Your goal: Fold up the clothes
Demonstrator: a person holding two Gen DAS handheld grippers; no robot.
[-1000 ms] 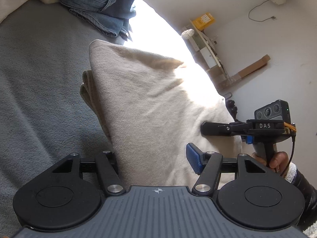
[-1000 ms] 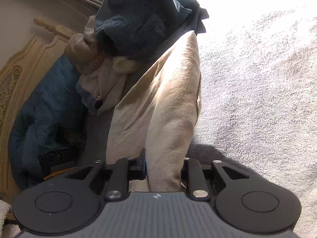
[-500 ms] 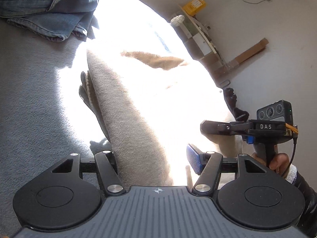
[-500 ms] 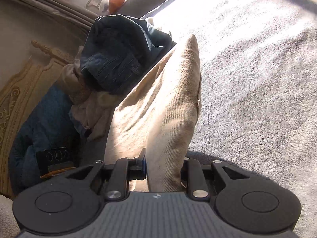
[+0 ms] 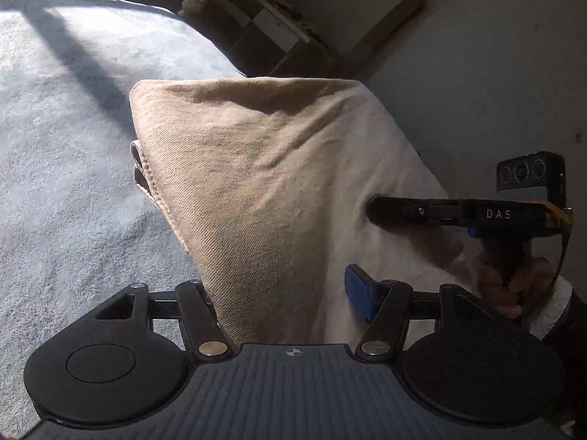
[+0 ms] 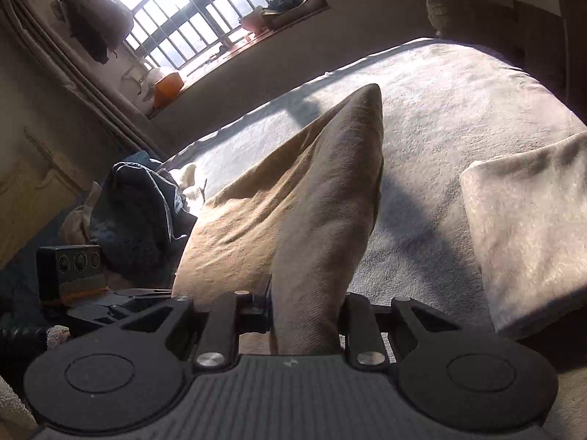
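Note:
A folded beige garment (image 5: 256, 190) hangs between both grippers above the grey bed cover (image 5: 66, 139). My left gripper (image 5: 282, 293) has the garment's near edge lying between its wide-apart fingers, and its blue pad (image 5: 357, 293) shows bare beside the cloth. My right gripper (image 6: 304, 315) is shut on the other near edge of the beige garment (image 6: 323, 212). The right gripper also shows side-on in the left wrist view (image 5: 374, 211), pinching the cloth.
A pile of jeans and other clothes (image 6: 135, 212) lies at the left by the headboard. A folded pale cloth (image 6: 528, 227) lies on the bed cover (image 6: 458, 102) at the right. A barred window (image 6: 205, 25) is behind. Shelves (image 5: 264, 25) stand past the bed's edge.
Both grippers have swung the beige garment around and up. The jeans pile has left the left wrist view, and the right wrist view now faces the window and the open bed.

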